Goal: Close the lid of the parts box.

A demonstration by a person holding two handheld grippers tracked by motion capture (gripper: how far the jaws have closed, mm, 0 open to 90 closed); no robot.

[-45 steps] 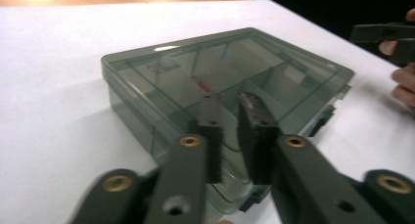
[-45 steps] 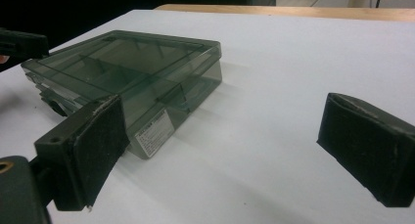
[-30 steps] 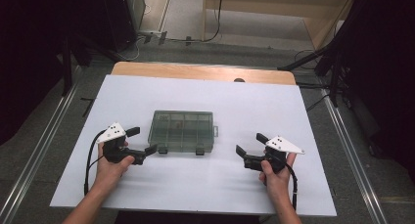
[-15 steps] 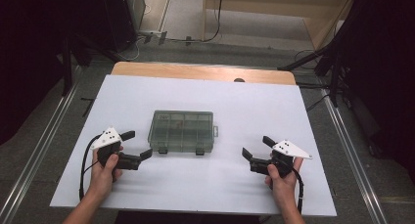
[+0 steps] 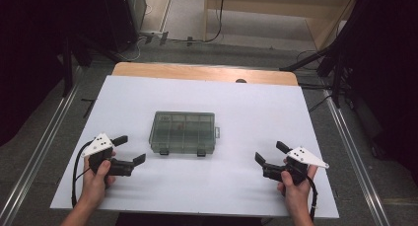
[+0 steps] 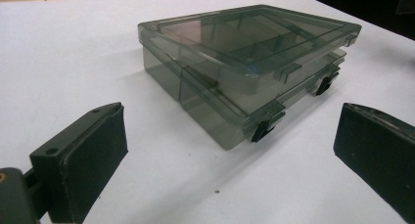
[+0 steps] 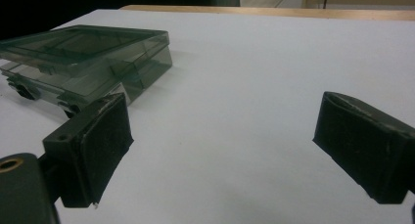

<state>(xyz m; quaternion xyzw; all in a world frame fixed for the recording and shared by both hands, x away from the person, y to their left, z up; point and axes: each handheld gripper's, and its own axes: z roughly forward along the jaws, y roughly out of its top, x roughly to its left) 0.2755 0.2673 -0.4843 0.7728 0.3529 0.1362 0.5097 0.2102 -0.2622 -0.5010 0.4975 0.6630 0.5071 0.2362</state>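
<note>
Currently the left tool [image 5: 128, 150] is hovering near the table's [image 5: 256, 112] front-left corner with jaws gaping wide, empty. Likewise the right tool [image 5: 270, 153] is gaping empty near the front-right corner. Between them, toward mid-table, the closed translucent compartment box [image 5: 183, 132] is lying flat, latches facing the front edge.

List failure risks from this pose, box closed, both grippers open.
1. The compartment box lies flat and loose on the smooth white table; a one-sided push from the left gripper may slide it.
2. Its two front latches are small; wide jaws may miss them.
3. The right gripper sits farther off, so bracing may lag.
</note>
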